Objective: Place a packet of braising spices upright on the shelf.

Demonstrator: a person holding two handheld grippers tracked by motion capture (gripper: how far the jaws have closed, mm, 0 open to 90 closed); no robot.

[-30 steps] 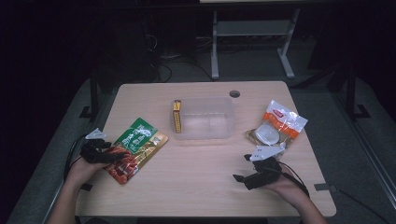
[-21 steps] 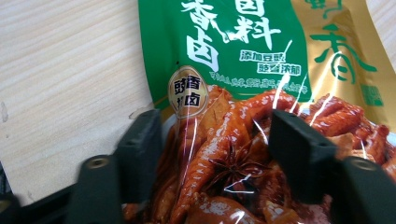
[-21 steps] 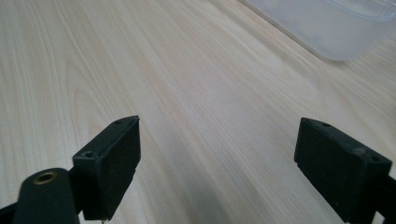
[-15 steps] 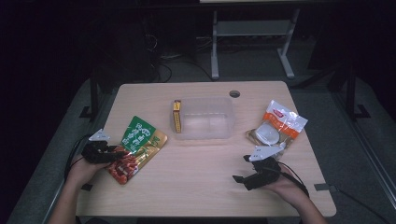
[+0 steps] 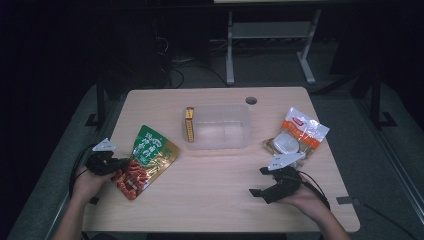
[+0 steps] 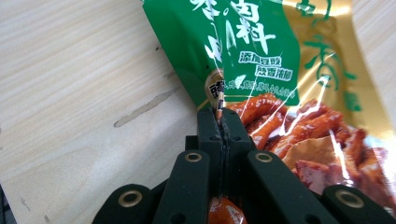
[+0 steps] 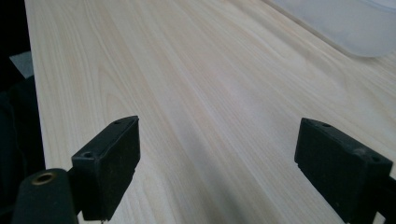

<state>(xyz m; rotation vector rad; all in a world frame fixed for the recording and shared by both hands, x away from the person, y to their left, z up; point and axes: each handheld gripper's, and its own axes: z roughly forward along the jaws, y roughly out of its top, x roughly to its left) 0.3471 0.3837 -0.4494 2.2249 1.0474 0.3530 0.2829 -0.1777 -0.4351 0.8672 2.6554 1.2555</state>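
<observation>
The left gripper (image 6: pixel 219 126) jaws have just clamped the snack packet's (image 6: pixel 299 93) edge between them.

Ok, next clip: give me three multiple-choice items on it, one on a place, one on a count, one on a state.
1. Where does the yellow box stand?
A. against the clear tub's left wall
B. on the orange-and-white packet
C. at the table's near edge

2. How many snack packets lie on the table?
A. one
B. two
C. four

3. How is the left gripper?
A. wide open above the table
B. shut on the green snack packet's edge
C. shut on the yellow box

Answers: 1 A, the high view shows the box beside the tub's left wall; 2 B, one green, one orange-and-white; 3 B, the left gripper view shows its jaws pinching the foil edge.
</observation>
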